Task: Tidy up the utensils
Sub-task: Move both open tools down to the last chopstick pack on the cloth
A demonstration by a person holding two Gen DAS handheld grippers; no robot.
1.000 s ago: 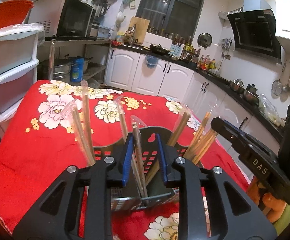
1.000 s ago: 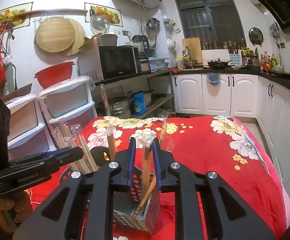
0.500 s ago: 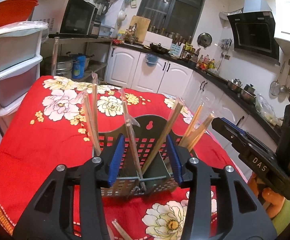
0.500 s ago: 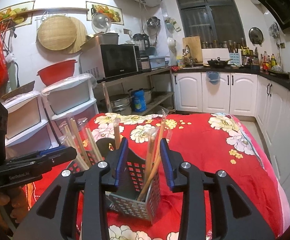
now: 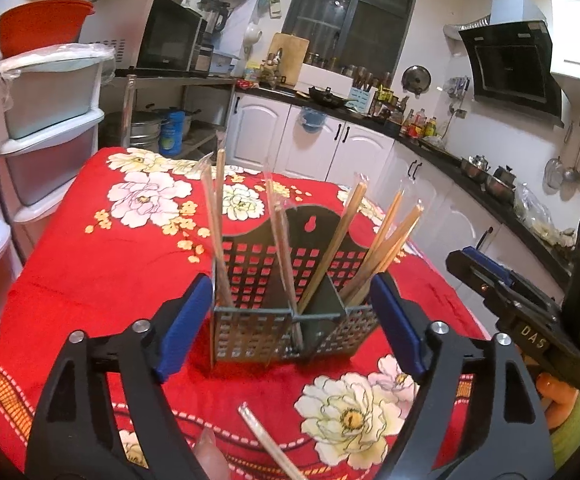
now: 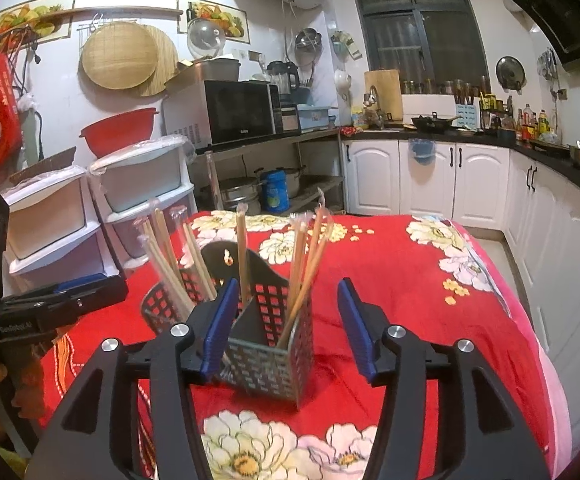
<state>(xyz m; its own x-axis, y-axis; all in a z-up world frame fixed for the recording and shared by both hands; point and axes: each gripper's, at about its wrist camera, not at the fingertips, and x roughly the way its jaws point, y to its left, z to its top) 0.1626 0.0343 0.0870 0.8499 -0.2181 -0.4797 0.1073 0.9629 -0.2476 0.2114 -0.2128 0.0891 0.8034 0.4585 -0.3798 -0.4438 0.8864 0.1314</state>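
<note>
On the red floral worktop point(image 5: 90, 272) stands a perforated metal utensil holder point(image 5: 286, 300), upright, its tall hanging tab at the far side. Both claws face it level, spread wide and gripping nothing: the left claw point(image 5: 290, 320) brackets the holder's front corners without clear contact, and the right claw point(image 6: 286, 320) straddles one end. Wrapped wooden chopsticks point(image 5: 377, 240) stand in the compartments, long axes near vertical, tips fanning outward. One wrapped chopstick point(image 5: 266, 440) lies flat on the cloth, just before the left claw.
</note>
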